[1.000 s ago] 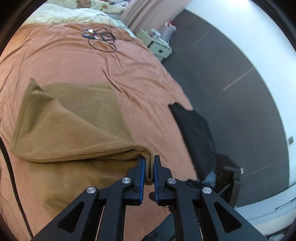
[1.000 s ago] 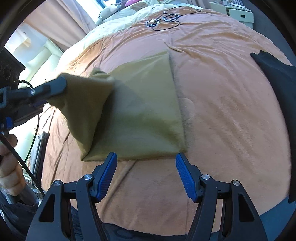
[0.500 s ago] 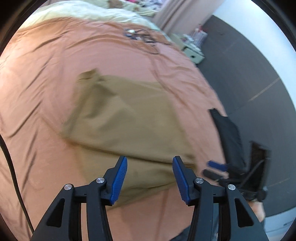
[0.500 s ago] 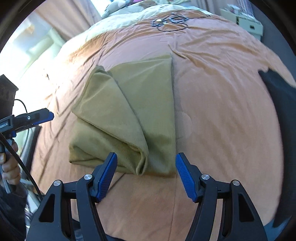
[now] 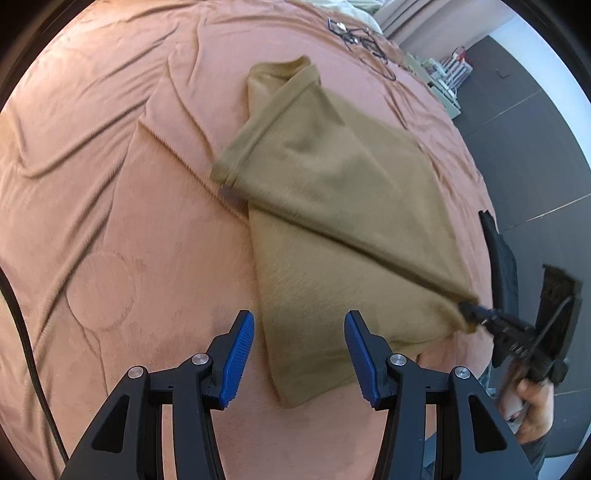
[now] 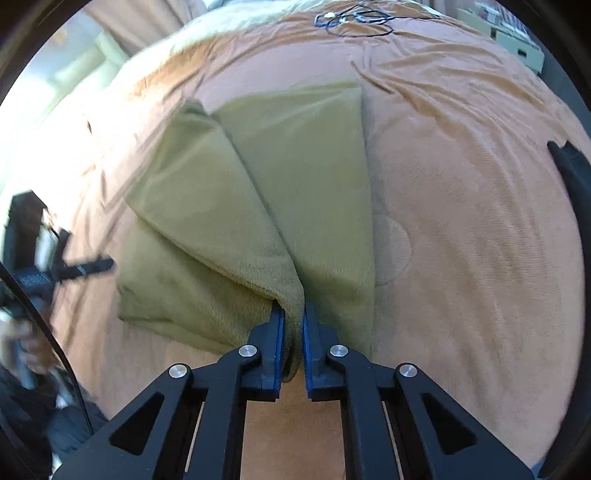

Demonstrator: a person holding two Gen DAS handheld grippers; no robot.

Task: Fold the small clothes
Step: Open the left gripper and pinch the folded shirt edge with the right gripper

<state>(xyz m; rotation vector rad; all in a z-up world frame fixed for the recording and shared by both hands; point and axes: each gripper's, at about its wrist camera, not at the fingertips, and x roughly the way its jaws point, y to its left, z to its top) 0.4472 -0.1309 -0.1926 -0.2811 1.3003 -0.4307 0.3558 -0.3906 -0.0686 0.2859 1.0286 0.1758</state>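
The bed (image 5: pixel 110 221) was covered by a creased rust-orange blanket that filled most of both views. A tangle of black cable (image 6: pixel 354 18) lay on it at the top of the frame. A pale duvet (image 6: pixel 192 40) showed in the upper left of the right wrist view. Dark floor (image 5: pixel 524 122) and a white wall occupied the upper right of the left wrist view, with a pale cabinet (image 5: pixel 443 88) just beside the bed. A black garment (image 6: pixel 572 184) lay at the right edge.

The cloth (image 5: pixel 332 206), olive-tan, lay on the blanket at centre frame, partly folded, one flap doubled diagonally over the lower layer. In the left wrist view its long axis ran from upper centre to lower right, the rolled end pointing to the top.

The left gripper (image 5: pixel 299 354) stood spread wide, holding nothing, its blue pads (image 5: pixel 240 354) on either side of the cloth's near corner. The right gripper (image 6: pixel 293 332) was pinched on the fold's corner, cloth bunched between the jaws.
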